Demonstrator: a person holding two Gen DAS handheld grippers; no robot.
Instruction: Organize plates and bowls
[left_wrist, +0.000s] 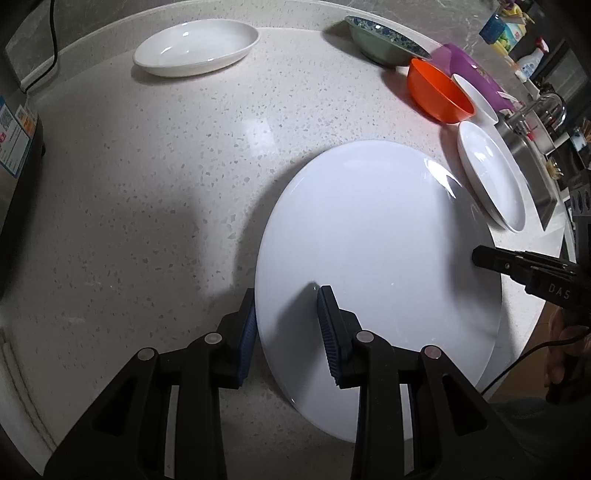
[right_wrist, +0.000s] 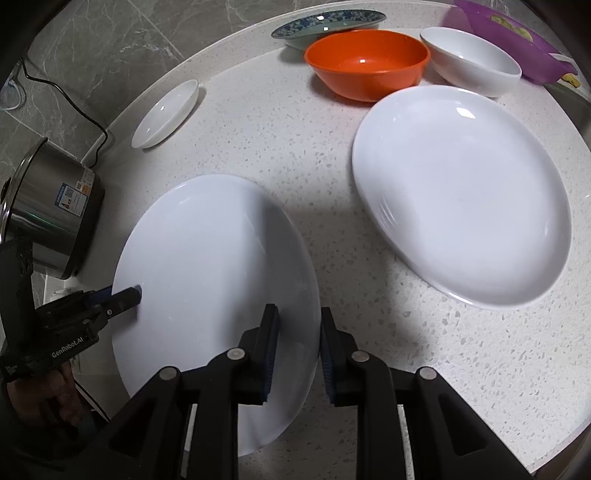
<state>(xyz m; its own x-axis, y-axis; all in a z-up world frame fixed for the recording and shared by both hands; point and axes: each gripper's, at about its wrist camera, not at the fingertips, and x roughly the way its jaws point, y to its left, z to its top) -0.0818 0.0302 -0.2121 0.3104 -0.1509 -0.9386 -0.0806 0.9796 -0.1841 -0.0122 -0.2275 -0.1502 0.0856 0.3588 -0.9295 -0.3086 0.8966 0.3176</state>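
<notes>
Left wrist view: both tongs, left gripper (left_wrist: 286, 325) and right gripper (right_wrist: 299, 341), straddle, unclenched, opposite rims of the large white plate (left_wrist: 376, 280) near the counter (left_wrist: 147, 184) front edge.

In the left wrist view, the purple container (left_wrist: 466, 70) at upper right is partly hidden behind the orange bowl (left_wrist: 437, 92) and a small white bowl (left_wrist: 476, 98). The bottles and boxes (left_wrist: 513, 40) in the upper right corner are too small and blurred to read. The sink (left_wrist: 532, 155) runs off the right edge. In the right wrist view, the steel pot (right_wrist: 51, 218) at left is cut by the frame edge, its label (right_wrist: 72, 195) illegible. The patterned dish (right_wrist: 325, 20) at top sits partly behind the orange bowl.
</notes>
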